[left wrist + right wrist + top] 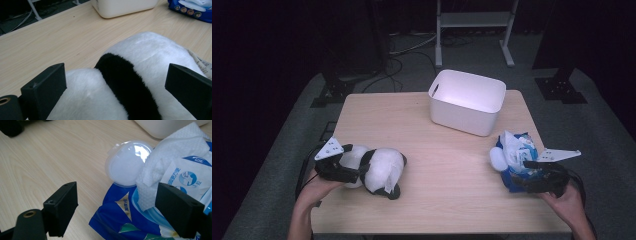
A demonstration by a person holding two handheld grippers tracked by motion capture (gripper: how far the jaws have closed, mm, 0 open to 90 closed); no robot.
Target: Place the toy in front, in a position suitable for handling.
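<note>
One plush panda (pixel 379 170), one wipes pack (pixel 519 157), one bin (pixel 467 101), seemingly empty

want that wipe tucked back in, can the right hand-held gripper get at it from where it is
Probably yes: the right hand-held gripper is open over the blue pack, its lid flipped aside, and the wipe sticks up uncovered.

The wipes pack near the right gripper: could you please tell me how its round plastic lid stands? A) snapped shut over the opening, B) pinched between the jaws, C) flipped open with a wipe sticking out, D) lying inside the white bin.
C: the clear round lid is folded back flat on the table beside the wipes pack, and a white wipe rises from the opening, while the right gripper stands open around the pack.
</note>
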